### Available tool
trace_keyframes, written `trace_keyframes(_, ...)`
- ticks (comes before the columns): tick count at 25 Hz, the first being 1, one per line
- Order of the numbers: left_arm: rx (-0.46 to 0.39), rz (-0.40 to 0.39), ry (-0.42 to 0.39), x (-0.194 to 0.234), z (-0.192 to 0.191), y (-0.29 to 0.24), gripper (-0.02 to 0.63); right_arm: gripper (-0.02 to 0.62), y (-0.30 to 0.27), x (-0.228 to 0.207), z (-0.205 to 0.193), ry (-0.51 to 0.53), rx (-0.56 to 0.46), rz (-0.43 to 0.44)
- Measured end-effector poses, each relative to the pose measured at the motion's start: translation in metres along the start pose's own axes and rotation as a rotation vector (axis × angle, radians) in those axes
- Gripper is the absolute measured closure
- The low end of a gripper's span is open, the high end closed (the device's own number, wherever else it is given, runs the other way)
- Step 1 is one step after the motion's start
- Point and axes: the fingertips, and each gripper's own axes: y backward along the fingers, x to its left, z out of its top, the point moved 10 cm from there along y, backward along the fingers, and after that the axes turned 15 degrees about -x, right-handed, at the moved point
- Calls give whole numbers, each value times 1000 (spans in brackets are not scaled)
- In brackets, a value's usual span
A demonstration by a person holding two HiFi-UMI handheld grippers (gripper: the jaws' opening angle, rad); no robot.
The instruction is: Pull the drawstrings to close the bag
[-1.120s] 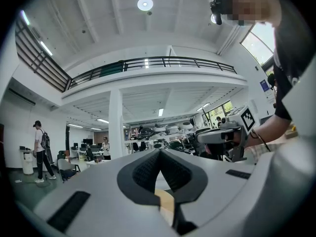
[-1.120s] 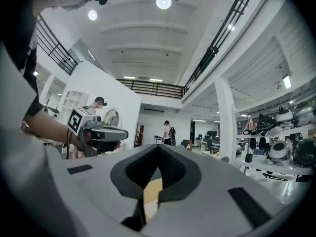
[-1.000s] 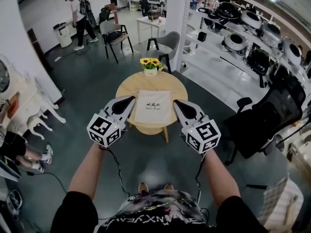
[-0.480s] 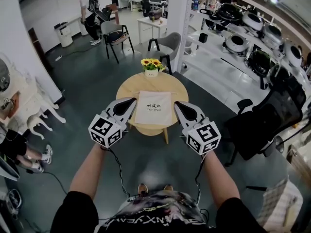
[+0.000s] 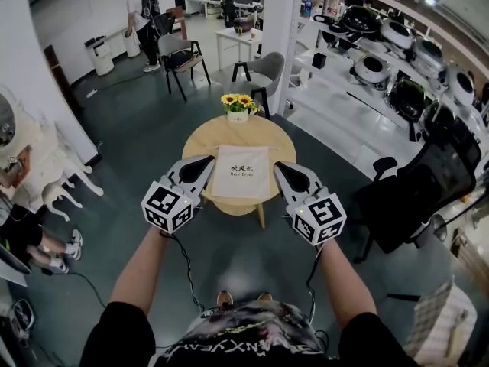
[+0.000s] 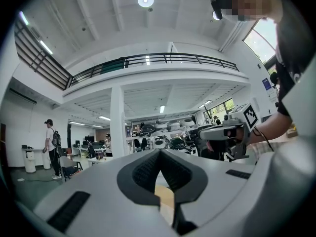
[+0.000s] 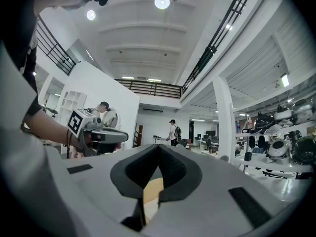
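Bag: cream fabric drawstring bag with dark print (image 5: 240,170), lying flat at the middle of the round pale wooden desk (image 5: 200,140), apart from both grippers.
Other item: small white pot of yellow flowers (image 5: 238,107) at the desk's far edge, just beyond the bag.
Left gripper (image 5: 206,159): held level; jaws closed on each other, nothing between them. Only a strip of the desk shows below the gap in the left gripper view.
Right gripper (image 5: 278,164): held level; jaws closed, empty.
Bearing: the bag lies ahead of and below both sets of jaws, in the space between the two grippers.
Long axis: the bag looks slightly longer away from the person, with its side edges running toward the flower pot.
Nearer hand: neither; the grippers flank the bag's near corners about evenly.
Drawstrings: too small to make out, so the edge that carries the mouth cannot be determined.
Task state (judged): not started; the bag is untouched.
Next move (judged): lower and advance both grippers, open the jaws, then locate one cord per side.
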Motion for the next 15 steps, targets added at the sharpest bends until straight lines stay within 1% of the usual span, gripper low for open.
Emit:
trace_keyframes(4, -4, 7, 8, 3, -3, 1, 594, 591, -1, 0, -1, 3, -2, 1)
trace_keyframes(10, -3, 5, -4, 4, -4, 0, 589, 591, -2, -1, -4, 7, 1, 0)
trace_keyframes(15, 4, -12, -5, 3, -5, 1, 565, 588, -3, 1, -4, 15, 4, 3)
